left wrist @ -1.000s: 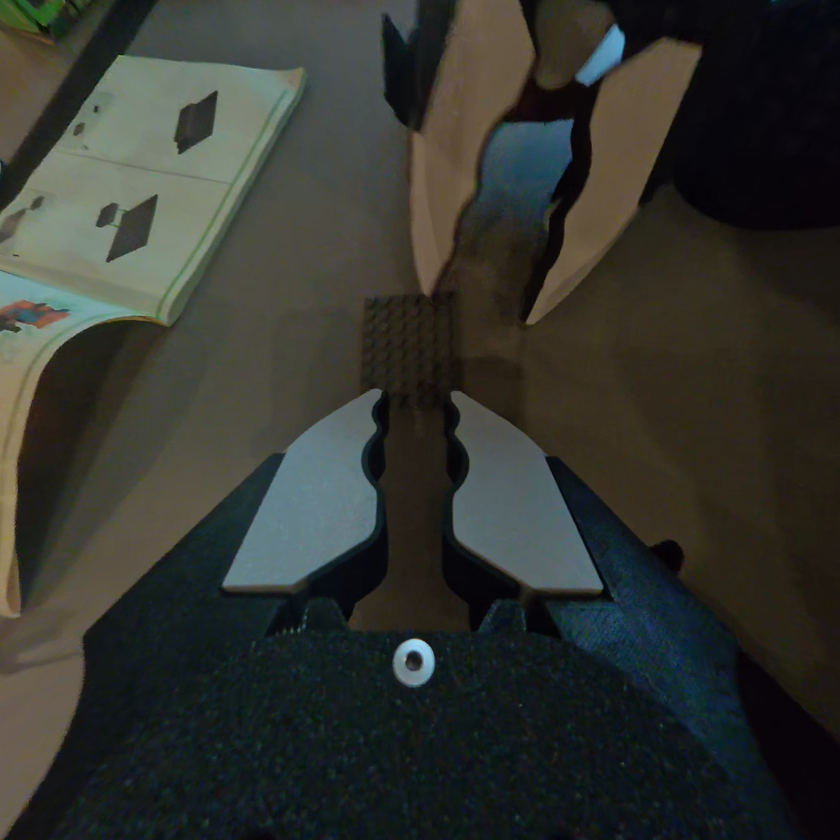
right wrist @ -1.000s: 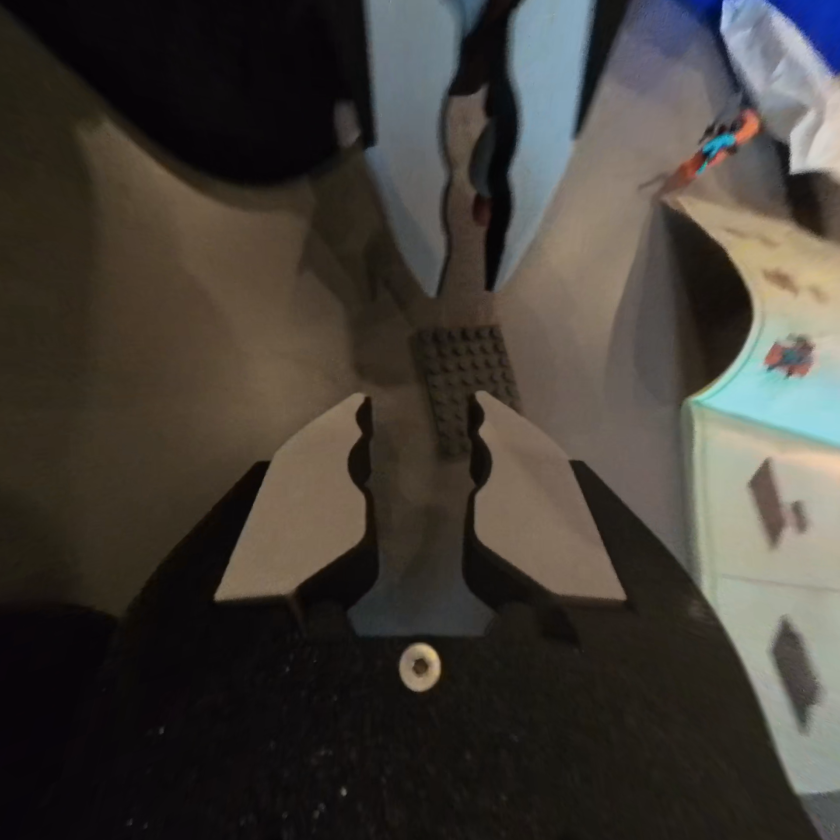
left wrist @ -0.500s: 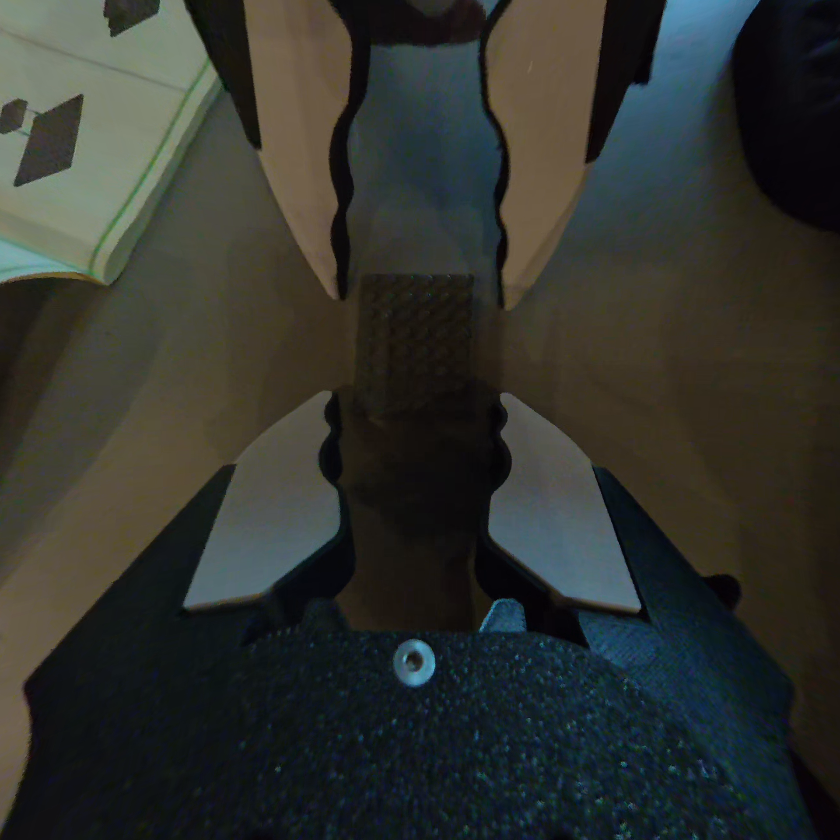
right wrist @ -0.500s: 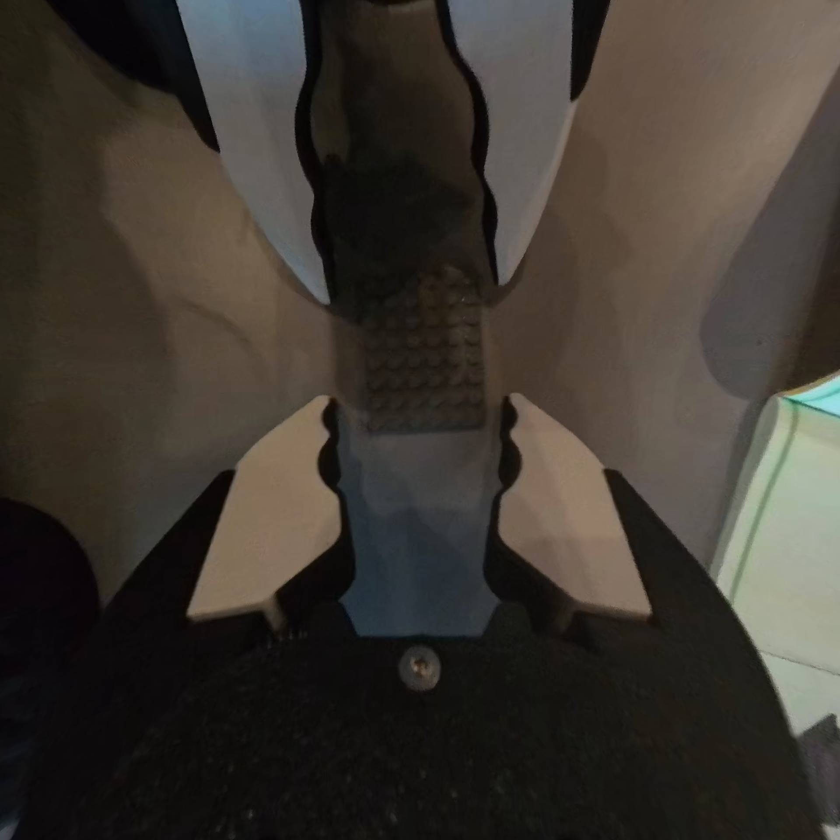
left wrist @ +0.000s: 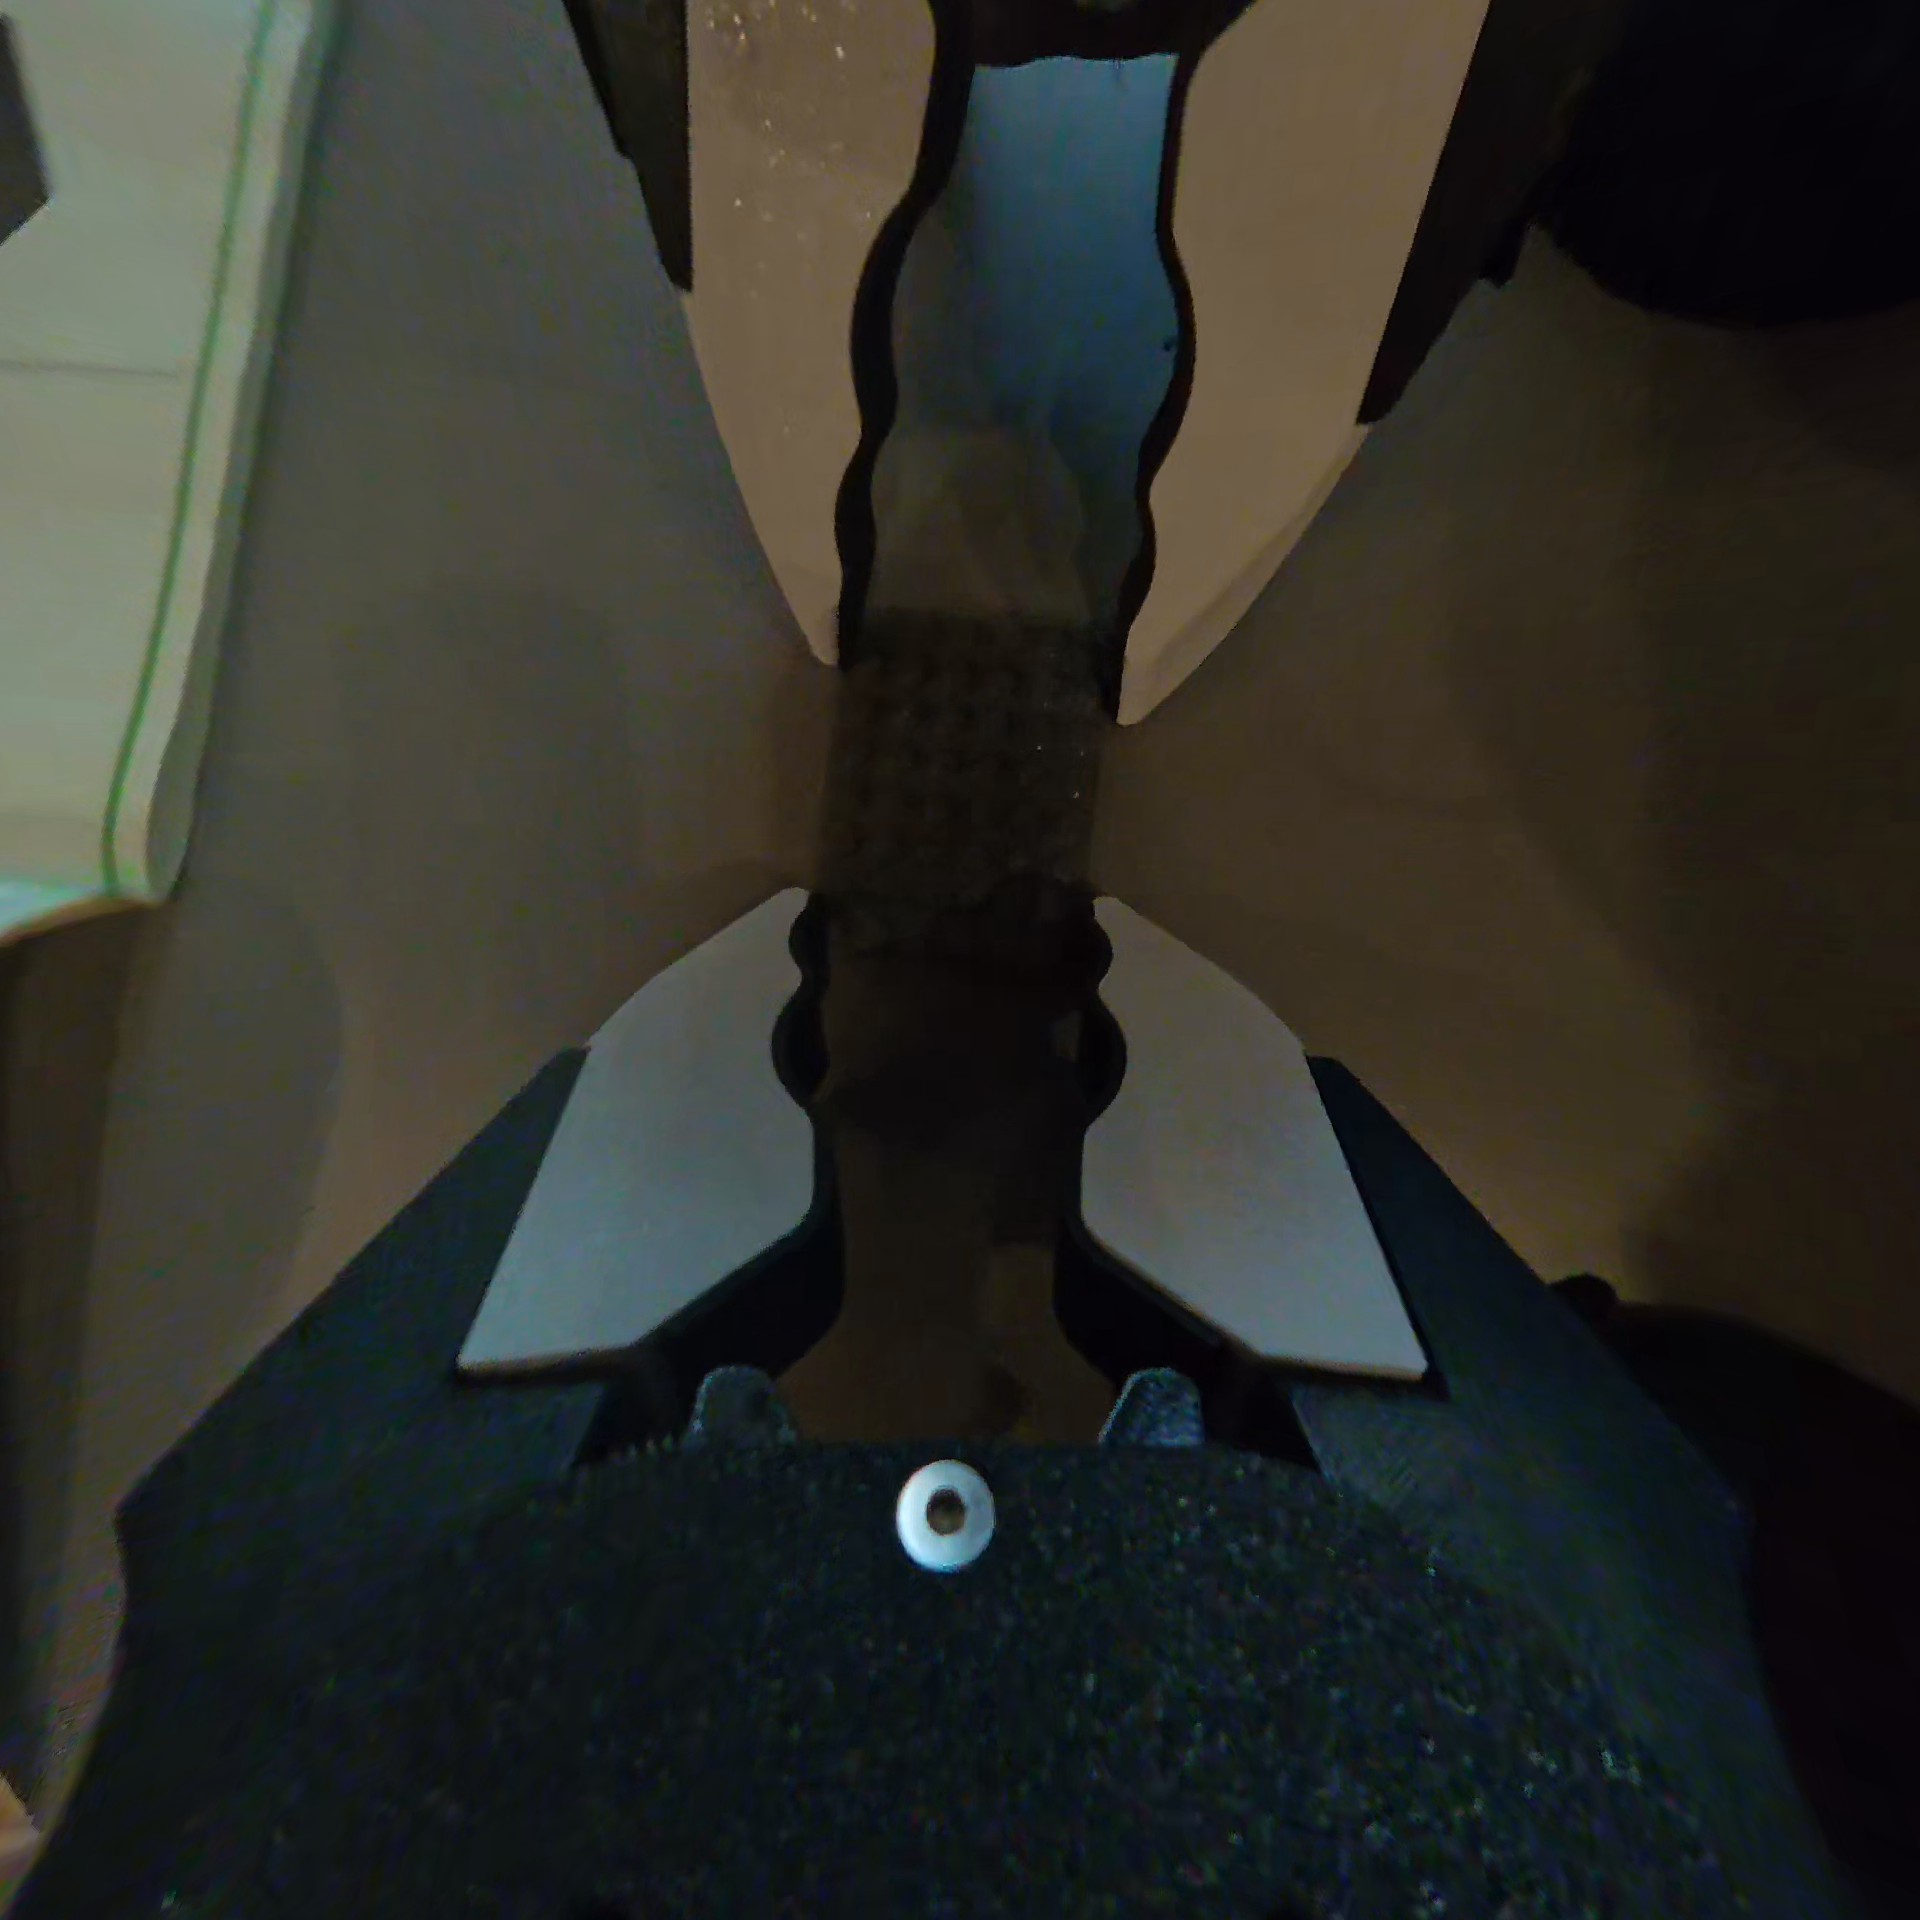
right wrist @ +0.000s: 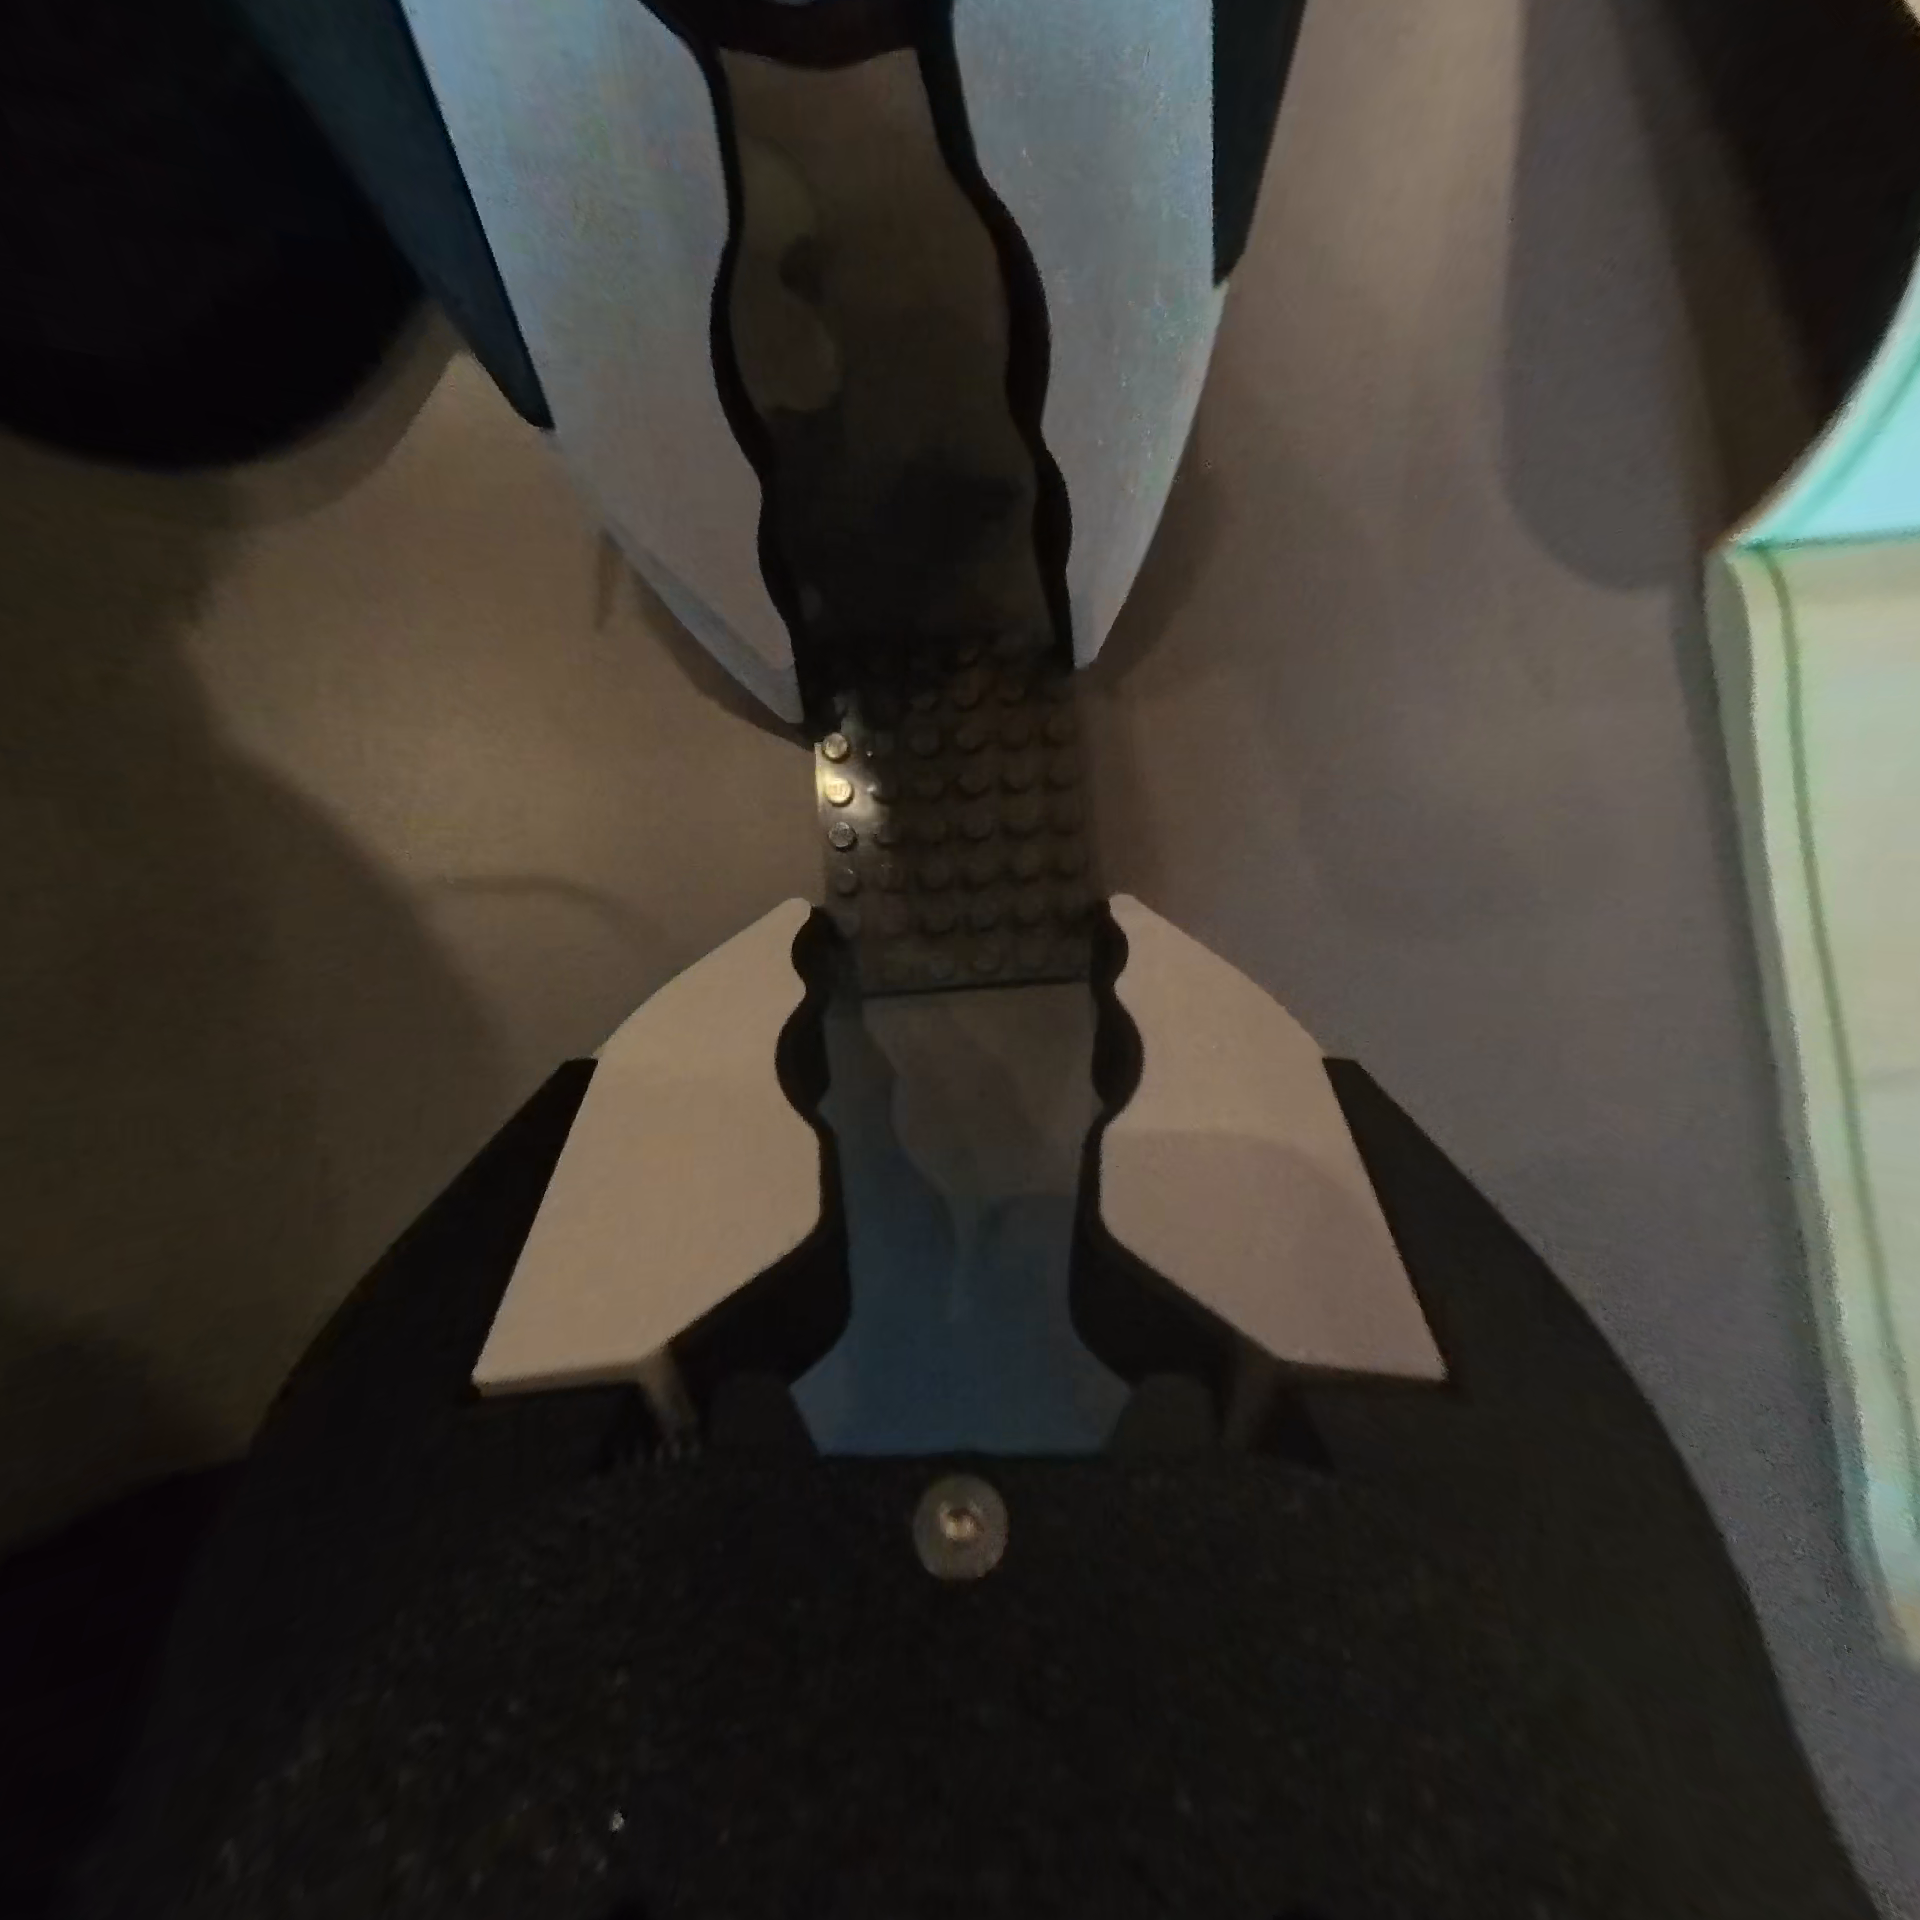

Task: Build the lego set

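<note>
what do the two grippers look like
Both match. The left gripper and the right gripper each have a black, grainy-textured body, a silver screw at centre, and two pale flat fingers tapering to points, with wavy black inner edges. No cables or sleeves show.

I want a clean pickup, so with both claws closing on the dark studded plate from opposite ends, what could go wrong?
1. The flat dark grey studded Lego plate lies thin on the beige tabletop; tips may slide over it.
2. The left claw and right claw face each other closely and could collide.
</note>
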`<state>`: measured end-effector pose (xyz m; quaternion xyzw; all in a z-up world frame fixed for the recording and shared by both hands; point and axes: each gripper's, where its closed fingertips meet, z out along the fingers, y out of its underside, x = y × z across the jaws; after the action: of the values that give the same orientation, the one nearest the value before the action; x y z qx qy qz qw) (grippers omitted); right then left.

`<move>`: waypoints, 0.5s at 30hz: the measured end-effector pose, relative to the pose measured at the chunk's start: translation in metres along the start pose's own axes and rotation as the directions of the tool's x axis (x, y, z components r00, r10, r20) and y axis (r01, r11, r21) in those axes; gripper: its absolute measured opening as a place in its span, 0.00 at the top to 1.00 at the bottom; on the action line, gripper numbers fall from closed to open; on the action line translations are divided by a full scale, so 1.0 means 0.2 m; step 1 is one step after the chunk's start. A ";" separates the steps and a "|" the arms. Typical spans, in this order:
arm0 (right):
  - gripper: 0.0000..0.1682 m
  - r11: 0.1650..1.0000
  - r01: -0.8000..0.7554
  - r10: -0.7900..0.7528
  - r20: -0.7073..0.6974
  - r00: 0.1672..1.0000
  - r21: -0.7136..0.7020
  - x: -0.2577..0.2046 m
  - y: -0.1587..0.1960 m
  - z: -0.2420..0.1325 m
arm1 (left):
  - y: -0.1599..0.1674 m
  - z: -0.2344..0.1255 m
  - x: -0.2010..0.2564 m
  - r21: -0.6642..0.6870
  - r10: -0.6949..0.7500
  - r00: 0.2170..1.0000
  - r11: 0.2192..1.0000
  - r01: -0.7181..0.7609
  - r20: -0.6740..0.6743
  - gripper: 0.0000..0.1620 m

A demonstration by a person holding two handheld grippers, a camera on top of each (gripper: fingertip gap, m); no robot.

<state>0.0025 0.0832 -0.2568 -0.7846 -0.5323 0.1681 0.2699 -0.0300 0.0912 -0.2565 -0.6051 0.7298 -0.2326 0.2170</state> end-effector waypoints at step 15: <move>0.71 0.999 -0.026 0.025 0.026 0.999 0.045 -0.01 0.02 -0.01 | -0.02 0.01 0.02 -0.010 0.016 1.000 1.000 -0.017 -0.013 0.69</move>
<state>0.0060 0.0798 -0.2579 -0.7829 -0.5216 0.1934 0.2785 -0.0261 0.0873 -0.2567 -0.5986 0.7373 -0.2311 0.2114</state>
